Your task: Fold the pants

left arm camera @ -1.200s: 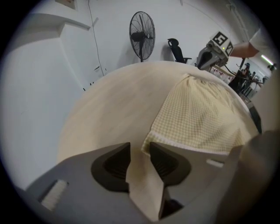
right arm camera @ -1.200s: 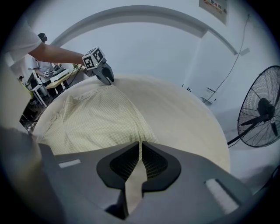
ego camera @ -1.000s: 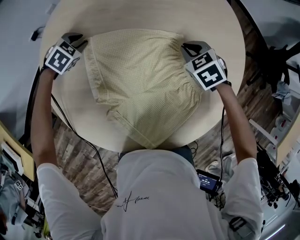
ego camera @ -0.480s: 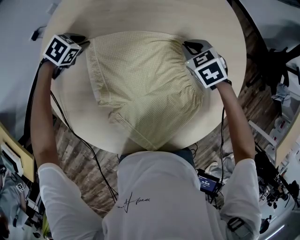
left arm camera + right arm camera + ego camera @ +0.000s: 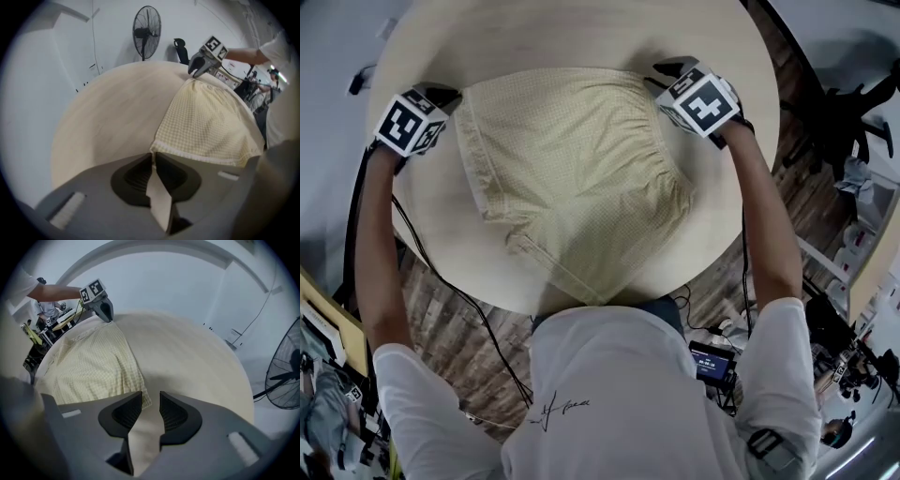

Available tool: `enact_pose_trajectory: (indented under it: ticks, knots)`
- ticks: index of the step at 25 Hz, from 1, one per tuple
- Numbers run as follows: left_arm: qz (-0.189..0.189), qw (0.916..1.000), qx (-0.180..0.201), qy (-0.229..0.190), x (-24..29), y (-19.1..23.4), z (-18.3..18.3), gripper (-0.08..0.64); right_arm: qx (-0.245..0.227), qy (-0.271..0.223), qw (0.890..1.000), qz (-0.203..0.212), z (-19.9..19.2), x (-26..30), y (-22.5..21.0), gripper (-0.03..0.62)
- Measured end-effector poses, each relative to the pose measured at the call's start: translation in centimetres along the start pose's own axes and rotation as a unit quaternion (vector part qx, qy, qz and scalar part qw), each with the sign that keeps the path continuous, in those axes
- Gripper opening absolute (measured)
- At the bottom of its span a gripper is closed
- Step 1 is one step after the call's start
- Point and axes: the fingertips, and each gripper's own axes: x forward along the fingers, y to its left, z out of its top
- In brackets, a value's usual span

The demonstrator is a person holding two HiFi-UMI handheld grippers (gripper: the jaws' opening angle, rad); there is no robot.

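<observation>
Pale yellow checked cloth pants (image 5: 572, 169) lie flat on the round wooden surface (image 5: 581, 37): the left claw (image 5: 153, 155), just closing with a far corner at its tips but not pinching yet, should bite tight, and the right claw (image 5: 151, 397), just opened and empty, should grab the other corner.

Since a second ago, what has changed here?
The right gripper slid to a far corner of the pale yellow checked pants; its jaws have just been opening, only round wooden table between them. The left gripper stayed put, jaws just closing with the other far corner at their tips. The pants stay spread flat.
</observation>
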Motion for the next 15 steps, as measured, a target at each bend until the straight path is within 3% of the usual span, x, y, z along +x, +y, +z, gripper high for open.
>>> enact_pose_trajectory:
  ticks: [3, 9, 15]
  knots:
    - [0.023, 0.9992, 0.032, 0.003, 0.0, -0.2, -0.1, 0.083, 0.001, 0.028, 0.999, 0.037, -0.4, 0.9, 0.4, 0.092]
    - [0.038, 0.9990, 0.024, -0.002, 0.2, -0.1, -0.2, 0.080, -0.006, 0.029, 0.993, 0.113, -0.3, 1.1, 1.8, 0.127]
    - [0.070, 0.9971, 0.005, -0.028, -0.6, -0.9, 0.2, 0.080, 0.020, 0.059, 0.992, 0.106, -0.7, 1.7, 1.3, 0.130]
